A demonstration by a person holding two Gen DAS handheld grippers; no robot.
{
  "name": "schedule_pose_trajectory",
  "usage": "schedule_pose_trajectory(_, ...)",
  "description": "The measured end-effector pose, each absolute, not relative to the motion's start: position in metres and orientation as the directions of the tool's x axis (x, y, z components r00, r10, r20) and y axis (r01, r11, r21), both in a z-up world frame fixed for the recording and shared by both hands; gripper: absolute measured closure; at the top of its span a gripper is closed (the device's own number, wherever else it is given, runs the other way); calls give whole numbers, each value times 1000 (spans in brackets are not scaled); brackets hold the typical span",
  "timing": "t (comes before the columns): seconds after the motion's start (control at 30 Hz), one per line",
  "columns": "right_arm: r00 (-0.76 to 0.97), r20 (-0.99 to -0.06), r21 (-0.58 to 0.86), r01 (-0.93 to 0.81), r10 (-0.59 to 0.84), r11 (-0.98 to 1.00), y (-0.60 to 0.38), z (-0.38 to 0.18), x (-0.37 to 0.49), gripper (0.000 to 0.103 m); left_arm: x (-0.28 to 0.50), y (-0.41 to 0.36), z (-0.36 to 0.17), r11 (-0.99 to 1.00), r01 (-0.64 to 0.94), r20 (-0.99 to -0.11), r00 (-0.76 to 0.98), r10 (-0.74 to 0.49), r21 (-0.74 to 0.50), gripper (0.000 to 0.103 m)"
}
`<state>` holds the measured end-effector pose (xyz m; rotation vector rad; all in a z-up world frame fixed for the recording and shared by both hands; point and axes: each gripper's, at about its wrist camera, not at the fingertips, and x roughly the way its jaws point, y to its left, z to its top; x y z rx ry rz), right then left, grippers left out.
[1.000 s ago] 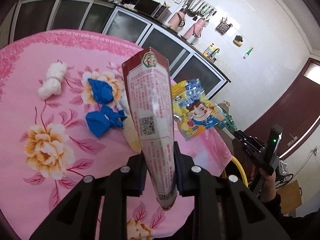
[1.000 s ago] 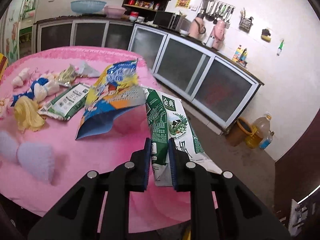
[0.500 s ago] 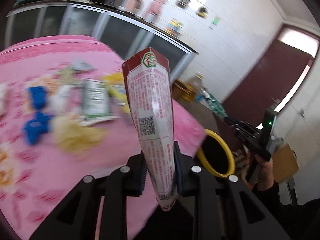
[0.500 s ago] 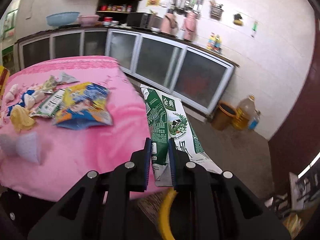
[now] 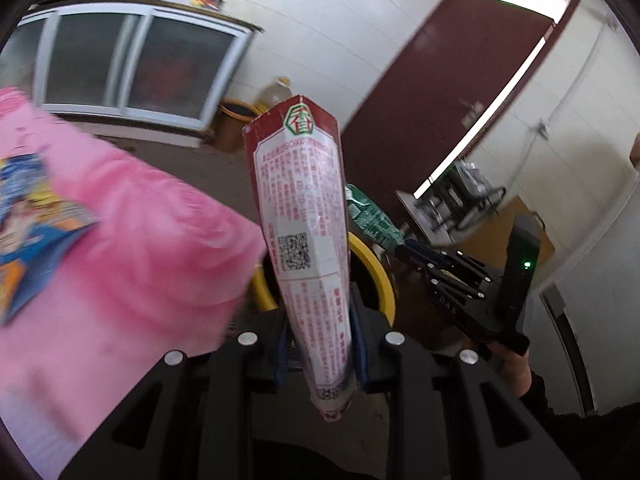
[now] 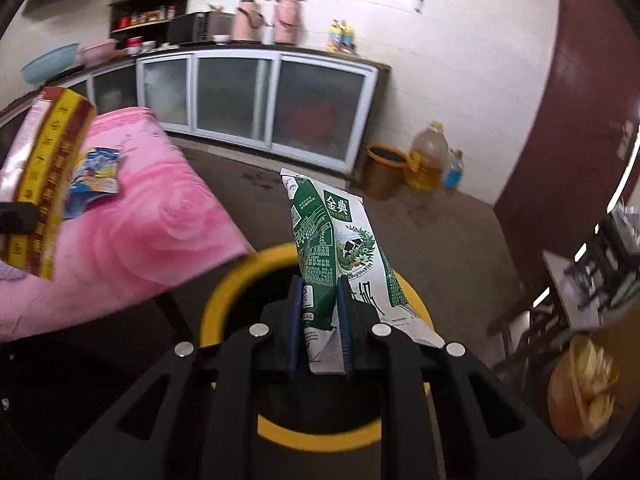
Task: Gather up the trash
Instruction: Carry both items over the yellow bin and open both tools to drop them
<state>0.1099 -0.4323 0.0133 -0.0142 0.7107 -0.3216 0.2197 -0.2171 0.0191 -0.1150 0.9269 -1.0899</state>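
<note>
- Left gripper (image 5: pixel 320 344) is clamped on a red-and-white snack wrapper (image 5: pixel 306 240), both pads pressing its lower part; the wrapper stands up and away from the jaws, its printed back and a square code facing the camera.
- Right gripper (image 6: pixel 320 328) is clamped on a flattened green-and-white milk carton (image 6: pixel 332 248), the pads gripping its lower end while the rest leans up and away.
- Directly under the right gripper sits a bin with a yellow rim (image 6: pixel 228 288); the carton hangs above its dark opening.
- From the left wrist view the same bin's yellow rim (image 5: pixel 380 276) shows just behind the wrapper, beside the table's edge.
- Also in that view, the right gripper (image 5: pixel 404 250) appears on the right with the green carton (image 5: pixel 368 216) at its tip, held by a hand (image 5: pixel 516 368) in a dark sleeve.
- From the right wrist view the red wrapper's yellow-banded side (image 6: pixel 44 184) appears at the far left, over the table.
- A table with a pink cloth (image 6: pixel 152 216) fills the left; a blue-and-yellow snack bag (image 6: pixel 94 180) lies on it near the edge closest to the bin.
- Along the far wall run glass-door cabinets (image 6: pixel 256 100); at their right end stand an orange bucket (image 6: pixel 384 172) and a yellow oil jug (image 6: pixel 428 160).
</note>
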Motion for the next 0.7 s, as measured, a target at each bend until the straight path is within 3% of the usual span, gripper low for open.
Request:
schedule_pose_trajectory(0.33,637,-726,-11,366,-260,930,-478,-30,114,87,235,-333,-33,463,742,-675,19,-737,-485,73)
schedule_pose_trajectory(0.43,611,-742,-17,395,-276,919,-488,-39,116,86,241,-355,-45,485,736,-696,25,-717,-473,63)
schedule_pose_trajectory(0.47,606,-742,-21,406,-287,914,-491,-40,116,83,243,-360,-47,492,728,-698,25,-715,-478,60)
schedule_pose_trajectory(0.53,601,-737,-22,435,-308,900,-499,-41,112,63,246,-363,-50,501,714,-695,28,-719,-489,31)
schedule_pose_trajectory(0.57,605,-731,-17,446,-315,895,-502,-41,111,38,249,-362,-52,515,704,-692,46,-720,-489,23)
schedule_pose_trajectory(0.6,614,-722,-3,458,-319,889,-506,-40,107,33,250,-361,-52,524,696,-690,56,-722,-491,17)
schedule_pose_trajectory(0.7,593,-722,-23,495,-357,868,-512,-39,99,33,255,-356,-52,553,674,-693,84,-716,-490,8)
